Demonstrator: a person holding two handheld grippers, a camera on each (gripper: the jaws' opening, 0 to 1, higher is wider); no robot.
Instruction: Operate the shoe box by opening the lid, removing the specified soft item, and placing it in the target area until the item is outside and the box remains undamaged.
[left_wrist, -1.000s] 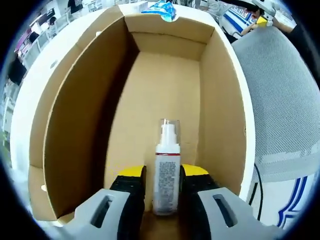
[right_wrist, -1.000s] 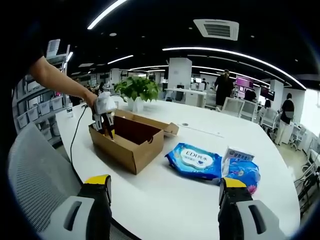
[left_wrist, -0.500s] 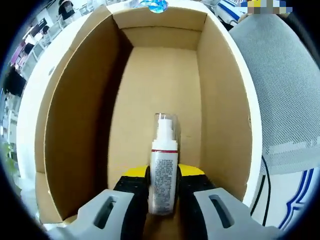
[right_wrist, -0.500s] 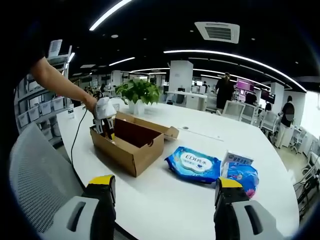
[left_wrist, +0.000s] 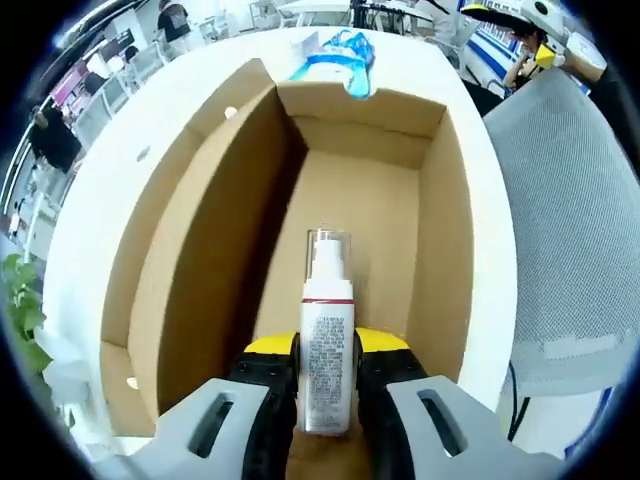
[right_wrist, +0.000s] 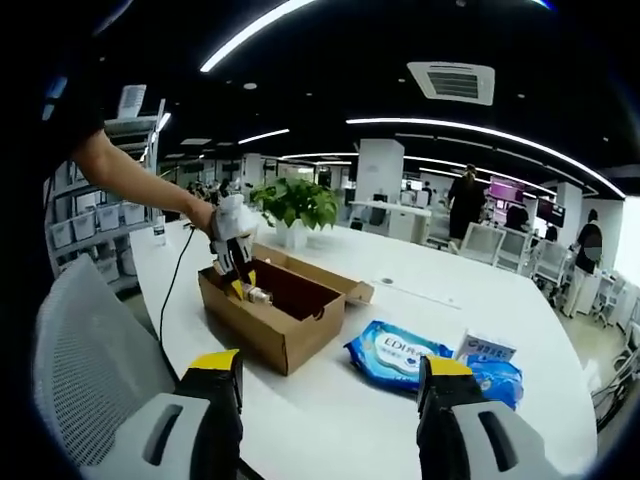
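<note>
An open brown cardboard shoe box (left_wrist: 200, 260) lies on a white table, its lid (right_wrist: 345, 288) folded back on the far side. My left gripper (left_wrist: 326, 362) is shut on a white spray bottle (left_wrist: 326, 330) with a clear cap and red band, held above the box floor. In the right gripper view the same left gripper (right_wrist: 236, 266), in a person's hand, hangs over the near-left end of the box (right_wrist: 270, 335). My right gripper (right_wrist: 330, 366) stands open and apart, well in front of the box, with nothing between its fingers.
A blue wipes pack (right_wrist: 400, 350) and a tissue pack (right_wrist: 490, 355) lie on the table (right_wrist: 330, 400) right of the box; the wipes pack (left_wrist: 340, 55) shows beyond the box's far end. A potted plant (right_wrist: 297, 205) stands behind. A grey mesh chair (left_wrist: 570, 220) is beside the table.
My left gripper has risen with the bottle still clamped, so the box floor looks farther away. The right gripper stays open; its view shifted slightly.
</note>
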